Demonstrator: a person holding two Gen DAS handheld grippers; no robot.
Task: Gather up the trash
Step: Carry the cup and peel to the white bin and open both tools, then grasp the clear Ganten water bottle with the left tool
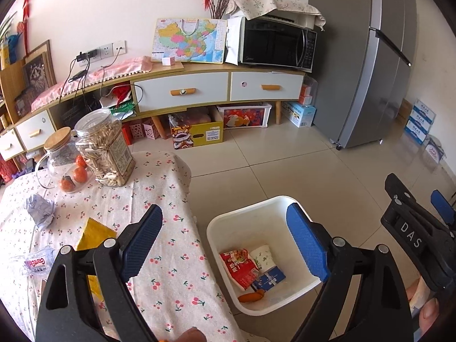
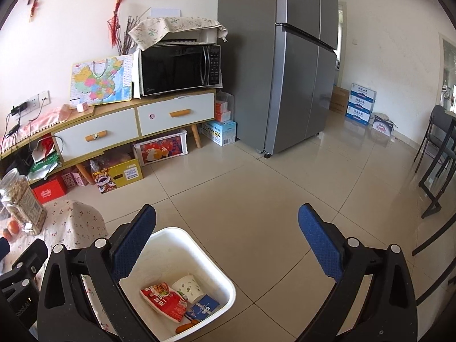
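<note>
Both the left gripper (image 1: 225, 239) and right gripper (image 2: 228, 242) are held wide open and empty above the white bin (image 1: 216, 225) at lower centre, on a tiled floor (image 2: 256, 188). A yellow wrapper (image 1: 94, 233) is left on the cherry-print tablecloth (image 1: 171, 228), lower left. A fridge (image 2: 285, 71) is seen behind.

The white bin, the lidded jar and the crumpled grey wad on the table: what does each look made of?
Bin: likely plastic, smooth white walls with a slight sheen and rounded moulded rim. Lidded jar: clear glass by the look, possibly plastic, with a pale cork or wood lid. Crumpled wad: probably paper, matte with sharp creases.
</note>
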